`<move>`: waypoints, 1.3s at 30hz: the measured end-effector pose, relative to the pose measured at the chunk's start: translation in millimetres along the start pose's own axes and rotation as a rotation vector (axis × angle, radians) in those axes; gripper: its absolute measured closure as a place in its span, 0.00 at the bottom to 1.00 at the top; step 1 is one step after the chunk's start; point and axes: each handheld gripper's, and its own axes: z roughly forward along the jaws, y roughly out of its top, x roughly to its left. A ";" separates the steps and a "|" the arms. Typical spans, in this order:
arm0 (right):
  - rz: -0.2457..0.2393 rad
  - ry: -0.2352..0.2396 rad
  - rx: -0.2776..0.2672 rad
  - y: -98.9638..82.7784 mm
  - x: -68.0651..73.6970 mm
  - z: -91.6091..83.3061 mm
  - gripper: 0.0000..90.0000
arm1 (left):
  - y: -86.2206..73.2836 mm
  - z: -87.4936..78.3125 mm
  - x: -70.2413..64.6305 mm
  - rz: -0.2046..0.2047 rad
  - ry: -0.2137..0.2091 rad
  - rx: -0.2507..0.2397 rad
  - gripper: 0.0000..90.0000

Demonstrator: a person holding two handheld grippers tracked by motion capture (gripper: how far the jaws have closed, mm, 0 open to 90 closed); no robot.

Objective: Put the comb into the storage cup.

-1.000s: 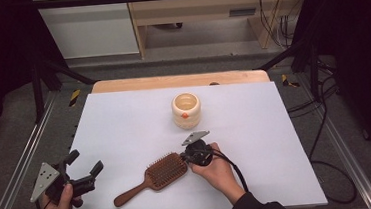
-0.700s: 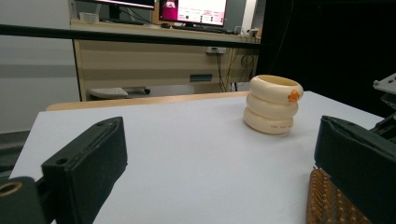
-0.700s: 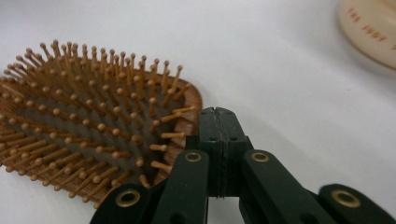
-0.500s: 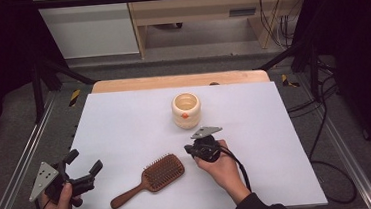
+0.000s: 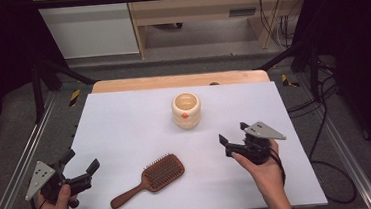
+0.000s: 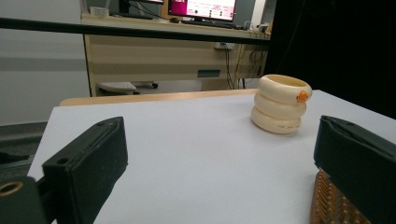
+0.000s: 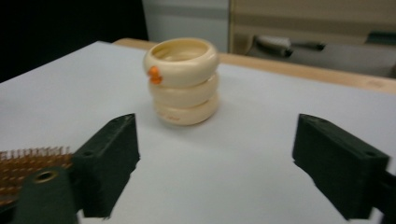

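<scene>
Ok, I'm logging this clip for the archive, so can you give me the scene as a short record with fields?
surface: white table
hairbrush: lies flat near the front edge, bristles up, handle toward the left gripper, nothing touching it
cup: cream, ribbed, upright, open top, orange mark on its side, past the brush
left gripper: at the front left corner, jaws open, nothing between them
right gripper: right of the brush, jaws have just been opening, nothing between them

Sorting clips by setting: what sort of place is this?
Probably a lab or recording workshop: a white table framed by metal rails, loose cables on the floor, and a lit monitor on a desk behind.
</scene>
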 end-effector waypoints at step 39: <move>-0.042 0.018 -0.105 -32.0 -35.4 -21.2 0.08 | 48.7 60.1 -78.5 0.272 -0.205 0.441 0.05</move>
